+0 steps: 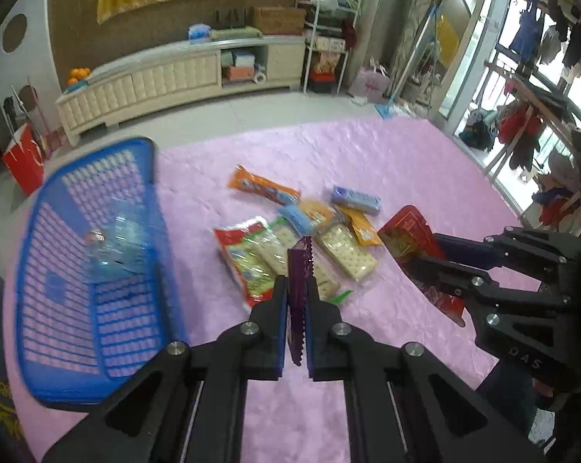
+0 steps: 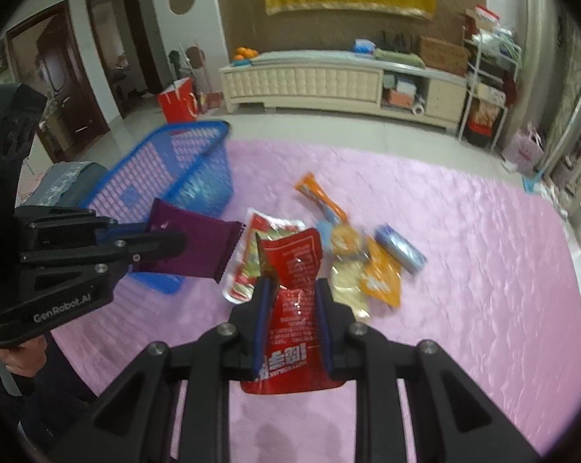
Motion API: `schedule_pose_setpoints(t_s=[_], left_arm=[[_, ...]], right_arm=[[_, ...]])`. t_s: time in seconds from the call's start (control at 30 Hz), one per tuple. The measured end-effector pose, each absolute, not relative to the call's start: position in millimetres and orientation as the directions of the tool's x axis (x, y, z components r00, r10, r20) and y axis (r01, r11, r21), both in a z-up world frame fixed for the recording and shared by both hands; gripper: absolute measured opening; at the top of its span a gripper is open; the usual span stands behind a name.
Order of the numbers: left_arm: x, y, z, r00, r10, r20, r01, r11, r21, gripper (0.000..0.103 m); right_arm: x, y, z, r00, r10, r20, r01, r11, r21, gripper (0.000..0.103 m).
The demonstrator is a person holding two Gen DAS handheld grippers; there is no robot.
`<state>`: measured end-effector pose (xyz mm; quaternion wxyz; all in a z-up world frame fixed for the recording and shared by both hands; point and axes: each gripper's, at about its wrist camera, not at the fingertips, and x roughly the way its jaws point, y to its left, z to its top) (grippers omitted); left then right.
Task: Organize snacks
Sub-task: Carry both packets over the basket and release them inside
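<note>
Purple packet clamped, left gripper tilted down; right gripper clamps red pouch.

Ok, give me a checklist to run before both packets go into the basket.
1. Left gripper shut on purple packet: ok.
2. Right gripper shut on red packet: ok.
3. Basket mouth open toward the grippers: ok.
4. Room in basket: ok, only a clear packet shows inside.
5. Basket steady on the pink cloth: cannot tell, it appears tipped.
6. Other snacks clear of held packets: ok.
</note>
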<state>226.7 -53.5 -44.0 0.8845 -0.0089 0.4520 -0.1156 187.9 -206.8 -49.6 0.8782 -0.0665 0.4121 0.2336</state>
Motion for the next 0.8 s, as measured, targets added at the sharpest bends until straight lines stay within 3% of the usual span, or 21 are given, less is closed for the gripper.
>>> schedule_pose_setpoints(t_s=[0.37, 0.8], left_arm=[[205, 27, 15, 0.655, -0.141, -0.742, 0.115, 0.99, -0.087, 0.006], [206, 104, 17, 0.647, -0.073, -0.759, 0.047, 0.997, -0.056, 0.006]], right_arm=[[194, -128, -7, 0.564, 0.43, -0.705, -0.566, 0.823, 0.049, 0.027], [216, -45, -22, 0.49, 0.463, -0.738, -0.646, 0.762, 0.049, 0.027]])
